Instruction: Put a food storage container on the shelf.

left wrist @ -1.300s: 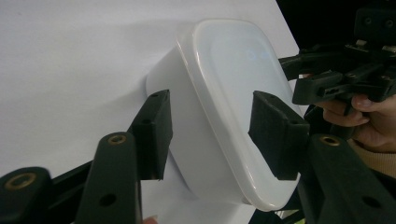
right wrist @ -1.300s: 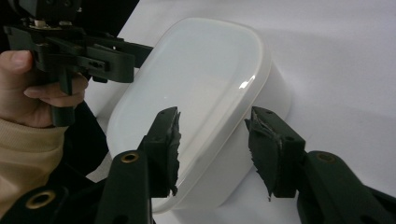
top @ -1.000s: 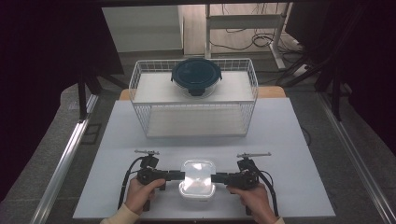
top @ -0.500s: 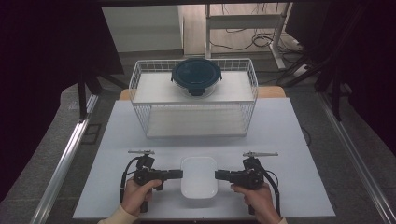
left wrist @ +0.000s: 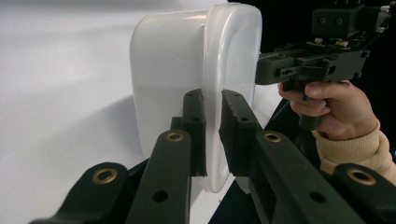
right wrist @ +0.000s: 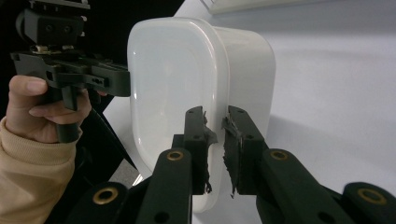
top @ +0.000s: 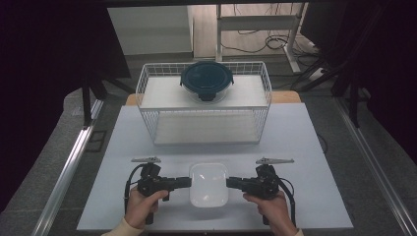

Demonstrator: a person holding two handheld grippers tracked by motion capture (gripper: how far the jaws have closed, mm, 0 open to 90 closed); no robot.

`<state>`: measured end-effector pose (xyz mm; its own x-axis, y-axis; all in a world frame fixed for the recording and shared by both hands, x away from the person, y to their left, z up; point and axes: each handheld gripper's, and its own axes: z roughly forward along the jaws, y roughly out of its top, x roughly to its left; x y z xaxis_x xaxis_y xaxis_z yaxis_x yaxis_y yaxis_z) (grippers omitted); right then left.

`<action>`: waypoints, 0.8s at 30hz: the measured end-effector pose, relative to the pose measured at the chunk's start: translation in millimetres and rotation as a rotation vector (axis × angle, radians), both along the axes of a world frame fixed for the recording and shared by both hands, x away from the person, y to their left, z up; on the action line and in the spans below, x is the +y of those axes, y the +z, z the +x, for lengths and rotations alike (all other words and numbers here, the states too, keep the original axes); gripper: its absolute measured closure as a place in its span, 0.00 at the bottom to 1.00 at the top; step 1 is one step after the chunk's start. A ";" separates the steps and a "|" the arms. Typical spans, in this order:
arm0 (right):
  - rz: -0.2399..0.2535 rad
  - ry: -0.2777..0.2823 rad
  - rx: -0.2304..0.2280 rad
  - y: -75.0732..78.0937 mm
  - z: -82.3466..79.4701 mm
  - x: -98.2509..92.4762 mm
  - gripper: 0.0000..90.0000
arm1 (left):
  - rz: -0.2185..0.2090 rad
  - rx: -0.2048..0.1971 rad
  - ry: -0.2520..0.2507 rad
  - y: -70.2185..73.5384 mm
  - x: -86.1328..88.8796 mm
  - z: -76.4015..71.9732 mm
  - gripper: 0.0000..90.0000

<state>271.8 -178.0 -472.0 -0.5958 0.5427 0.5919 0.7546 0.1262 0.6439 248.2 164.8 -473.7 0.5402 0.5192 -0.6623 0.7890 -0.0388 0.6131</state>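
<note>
In the high view, a white lidded container (top: 208,184) is sitting near the front edge of the worktop (top: 314,147), between the left gripper (top: 184,182) and the right gripper (top: 232,183); a wire basket (top: 147,93) behind is carrying a dark round lidded bowl (top: 206,80). In the left gripper view, the jaws, having just been closing, are pinching the container's lid rim; in the right gripper view, the jaws, likewise just closed in, are clamping the opposite rim.

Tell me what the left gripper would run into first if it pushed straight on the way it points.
The left gripper is already clamped on the rim of the white lidded container, so it would push that. Beyond it, roughly in line, is the right gripper gripping the opposite rim.
</note>
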 end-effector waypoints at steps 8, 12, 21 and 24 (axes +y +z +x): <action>-0.005 0.008 -0.046 12.7 -1.6 1.3 0.88 | 0.006 -0.044 0.006 13.0 0.2 -3.5 0.90; -0.012 0.014 -0.070 19.8 -0.8 3.1 0.88 | 0.011 -0.065 0.008 20.4 1.7 -3.8 0.90; -0.006 0.017 -0.095 34.1 7.4 5.7 0.88 | 0.007 -0.093 0.011 34.1 4.7 3.9 0.90; -0.010 0.020 -0.105 40.6 11.3 7.0 0.88 | 0.007 -0.103 0.014 40.5 6.2 7.1 0.90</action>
